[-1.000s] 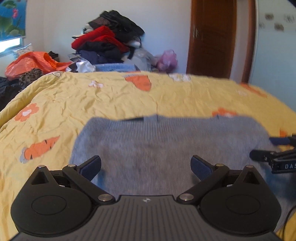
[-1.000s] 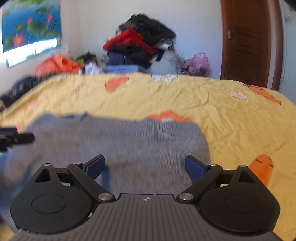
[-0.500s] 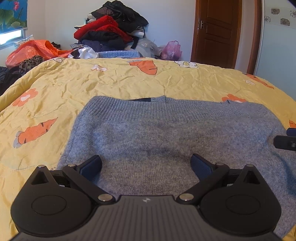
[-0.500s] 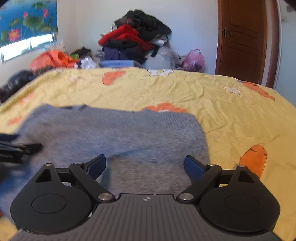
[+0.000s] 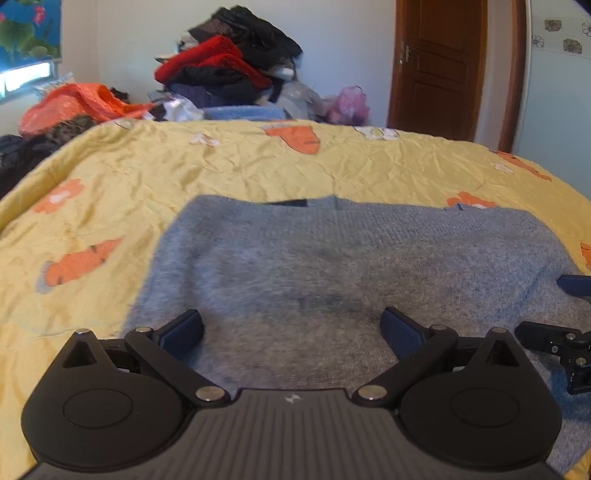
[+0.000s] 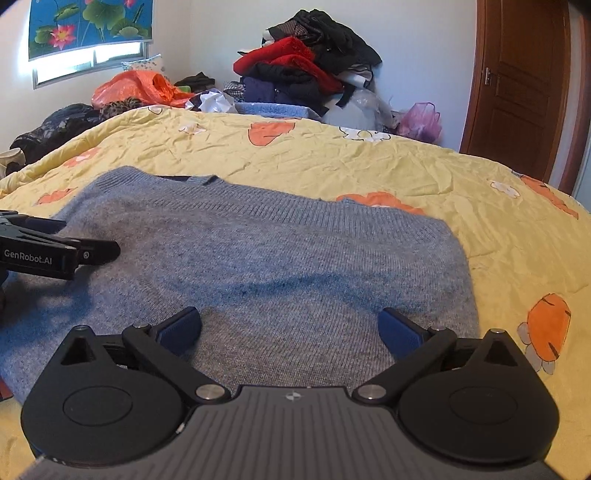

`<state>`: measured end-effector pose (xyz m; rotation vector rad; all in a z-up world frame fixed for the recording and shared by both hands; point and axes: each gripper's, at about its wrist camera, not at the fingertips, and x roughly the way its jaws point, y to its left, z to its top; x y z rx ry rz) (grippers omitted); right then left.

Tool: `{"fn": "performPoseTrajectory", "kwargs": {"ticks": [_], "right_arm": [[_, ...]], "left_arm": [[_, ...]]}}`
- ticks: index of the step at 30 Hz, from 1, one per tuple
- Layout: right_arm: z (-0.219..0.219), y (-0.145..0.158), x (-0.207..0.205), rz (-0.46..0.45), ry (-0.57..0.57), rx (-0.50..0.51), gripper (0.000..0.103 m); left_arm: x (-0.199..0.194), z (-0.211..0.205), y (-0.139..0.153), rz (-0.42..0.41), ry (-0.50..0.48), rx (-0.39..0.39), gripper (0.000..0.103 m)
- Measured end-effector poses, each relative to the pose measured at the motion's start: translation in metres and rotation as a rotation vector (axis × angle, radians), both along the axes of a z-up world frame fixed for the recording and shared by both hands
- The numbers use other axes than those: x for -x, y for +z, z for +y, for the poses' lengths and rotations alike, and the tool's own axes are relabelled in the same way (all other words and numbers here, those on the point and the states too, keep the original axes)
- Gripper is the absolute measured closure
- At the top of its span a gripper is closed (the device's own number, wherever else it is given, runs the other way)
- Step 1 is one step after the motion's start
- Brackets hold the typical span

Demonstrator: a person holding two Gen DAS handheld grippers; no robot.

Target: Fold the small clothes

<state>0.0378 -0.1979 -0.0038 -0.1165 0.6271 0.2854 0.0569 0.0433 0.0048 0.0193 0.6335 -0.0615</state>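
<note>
Left gripper [image 5: 291, 332]: jaws wide apart, nothing between them; blue pads [image 5: 183, 334] over the sweater's near part. Contact with the knit cannot be told.
Right gripper [image 6: 290, 328]: jaws wide apart, holding nothing; also over the sweater's near part, contact unclear.
Sweater [image 6: 266, 258]: grey knit, lying flat on the yellow bedspread [image 6: 369, 162], far edge ribbed, a dark label at that edge.
Left view only: right gripper's fingertips [image 5: 574, 286] enter at the sweater's right side; carrot print [image 5: 79, 262] just left of the sweater; view slightly blurred.
Right view only: left gripper's side [image 6: 51, 254] marked "GenRobot.AI", over the sweater's left part; sweater's right edge and a carrot print [image 6: 546, 328] right of it; lotus picture [image 6: 88, 22] above the window.
Both views: clothes pile [image 6: 310, 70] beyond the bedspread's far edge, orange bag [image 6: 136, 86] to its left, brown door [image 6: 517, 81] to its right.
</note>
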Motion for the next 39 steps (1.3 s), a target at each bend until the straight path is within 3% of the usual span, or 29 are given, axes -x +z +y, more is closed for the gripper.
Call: {"fn": "performPoseTrajectory", "kwargs": {"ticks": [2,3,5,9,12,17,20,26,29,31,32,33,35,39], "right_arm": [[-0.001,0.000,0.000,-0.001,-0.001,-0.002,0.000],[-0.001,0.000,0.000,-0.001,-0.001,-0.003,0.000],[-0.001,0.000,0.000,-0.001,-0.001,-0.004,0.000],[-0.002,0.000,-0.001,-0.001,-0.001,-0.005,0.000],[-0.002,0.000,-0.001,-0.001,-0.001,-0.006,0.000],[-0.003,0.001,-0.001,-0.002,-0.001,-0.006,0.000],[-0.003,0.001,-0.001,-0.001,-0.002,-0.008,0.000],[-0.003,0.002,-0.001,-0.003,-0.003,-0.009,0.000],[-0.003,0.002,0.000,-0.003,-0.003,-0.008,0.000],[-0.003,0.002,0.000,-0.003,-0.003,-0.008,0.000],[-0.003,0.001,0.000,-0.003,-0.003,-0.008,0.000],[-0.003,0.001,0.000,-0.003,-0.003,-0.008,0.000],[-0.003,0.002,0.000,-0.003,-0.003,-0.008,0.000],[-0.003,0.001,0.000,-0.003,-0.003,-0.008,0.000]], "left_arm": [[0.023,0.006,0.007,-0.041,0.020,-0.014,0.000],[0.039,0.013,0.012,-0.059,0.025,0.018,0.000],[0.072,0.034,0.021,-0.091,0.028,0.163,0.000],[0.134,0.075,0.018,-0.091,0.147,0.495,0.000],[0.162,0.088,0.005,-0.094,0.217,0.646,0.000],[0.155,0.085,-0.007,-0.037,0.220,0.677,0.000],[0.147,0.094,-0.014,-0.037,0.241,0.778,0.000],[0.134,0.105,-0.016,-0.087,0.385,0.904,0.000],[0.128,0.106,-0.016,-0.092,0.407,0.966,0.000],[0.125,0.101,-0.017,-0.088,0.432,0.962,0.006],[0.123,0.097,-0.017,-0.084,0.451,0.940,0.020],[0.121,0.094,-0.019,-0.071,0.468,0.919,0.048],[0.115,0.089,-0.026,-0.025,0.497,0.890,0.069],[0.116,0.088,-0.028,-0.051,0.510,0.876,0.068]]}}
